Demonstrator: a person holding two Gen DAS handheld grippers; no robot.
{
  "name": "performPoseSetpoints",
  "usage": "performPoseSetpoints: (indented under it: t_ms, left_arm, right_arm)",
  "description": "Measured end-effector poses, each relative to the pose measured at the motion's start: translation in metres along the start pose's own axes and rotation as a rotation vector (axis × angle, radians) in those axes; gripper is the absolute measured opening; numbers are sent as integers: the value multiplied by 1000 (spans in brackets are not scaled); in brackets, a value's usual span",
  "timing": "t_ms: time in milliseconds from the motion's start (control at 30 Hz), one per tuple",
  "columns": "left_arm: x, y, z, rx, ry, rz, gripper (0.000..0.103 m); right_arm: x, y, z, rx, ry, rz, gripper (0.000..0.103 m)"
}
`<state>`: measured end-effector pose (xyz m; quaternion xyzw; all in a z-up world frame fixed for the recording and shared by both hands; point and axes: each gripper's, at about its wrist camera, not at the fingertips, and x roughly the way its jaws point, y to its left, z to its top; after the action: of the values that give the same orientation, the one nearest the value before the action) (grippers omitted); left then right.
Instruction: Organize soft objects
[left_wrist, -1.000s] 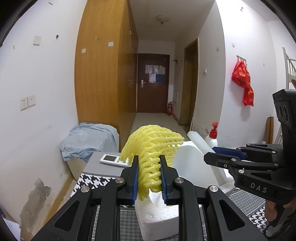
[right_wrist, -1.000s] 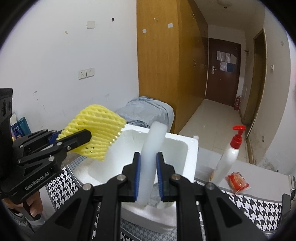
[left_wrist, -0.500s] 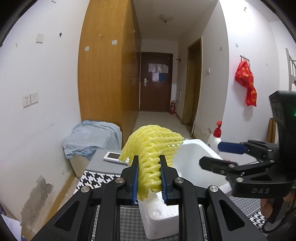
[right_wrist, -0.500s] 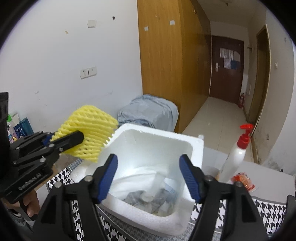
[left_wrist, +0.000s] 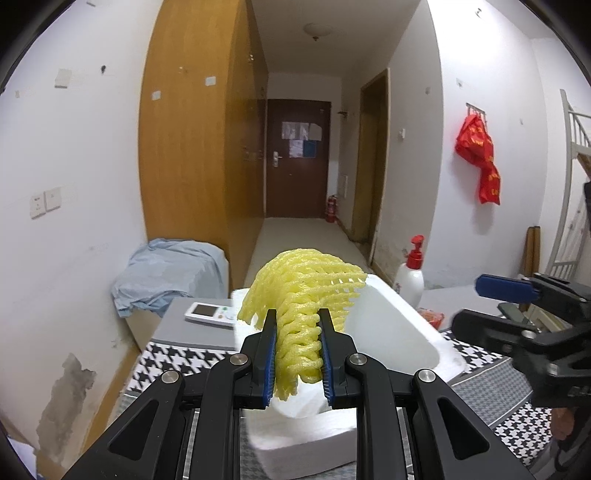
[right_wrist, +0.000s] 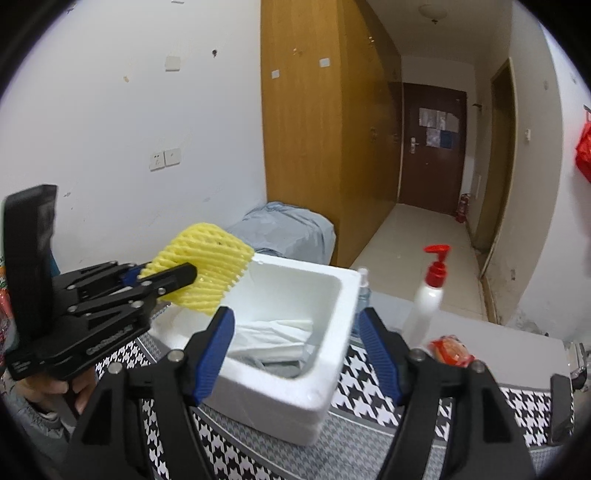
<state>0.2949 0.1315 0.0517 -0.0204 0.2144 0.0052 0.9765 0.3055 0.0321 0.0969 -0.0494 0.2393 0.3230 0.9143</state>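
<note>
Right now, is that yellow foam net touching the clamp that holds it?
Touching. The left wrist view shows the left gripper with both blue pads pressed into the yellow foam net.

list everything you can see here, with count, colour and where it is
yellow foam net sleeve: 1, yellow, clamped in the left tool above the box's near edge
white styrofoam box: 1, white, open, on the houndstooth cloth
white foam sheets: a few, white, lying inside the box
houndstooth cloth: 1, black and white, covering the table
pump bottle: 1, white with red pump, right of the box
snack packet: 1, red-orange, beside the bottle
remote control: 1, white, on the grey surface behind the box
red bag: 1, hanging on the right wall
left tool: black, blue pads, shut on the sleeve
right tool: black, blue pads, open, empty
</note>
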Motion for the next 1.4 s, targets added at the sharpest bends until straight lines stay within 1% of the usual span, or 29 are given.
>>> performPoseSetpoints:
  t_ms: [267,500,633,667,700,733,800,833,867,900,1000,1067,1167,1233,1400]
  left_arm:
    - [15,-21,2,23,28,-35,21]
    - [22,-35,5,46,38,-34,21]
    - [25,-37,6,47,41,-22,22]
    - [25,-38,7,49,38,-18,26]
    - [25,-39,7,49,37,-16,34]
    - [25,-38,8,48,35,-10,38]
    - [25,-38,7,44,31,-1,61]
    - [24,-38,7,42,24,-1,67]
    - [23,-38,8,40,20,5,78]
    - [21,-37,7,39,14,18,86]
    - [16,-36,7,33,-6,25,95]
    - [13,-35,6,29,-7,28,99]
    - [9,-36,6,29,-9,30,100]
    - [5,-37,5,28,-9,35,102]
    - [-10,-38,2,29,-30,41,102]
  right_arm:
    - [-29,-12,-13,33,-25,-34,75]
    - [-43,-30,-23,73,-36,-76,75]
    - [-46,-32,-29,81,-32,-91,75]
    - [-48,-33,-32,84,-32,-91,75]
    - [-48,-33,-33,86,-31,-94,75]
    - [-49,-33,-34,87,-31,-96,75]
    - [-51,-34,-36,90,-31,-101,75]
    - [-52,-34,-36,90,-32,-102,75]
    - [-53,-34,-37,90,-34,-104,75]
    - [-54,-34,-37,92,-35,-108,75]
    - [-55,-33,-37,96,-39,-103,75]
    - [-56,-33,-38,93,-41,-105,75]
    - [-58,-31,-38,91,-45,-102,75]
    - [-62,-29,-39,90,-53,-104,75]
    - [-70,-26,-40,91,-67,-112,75]
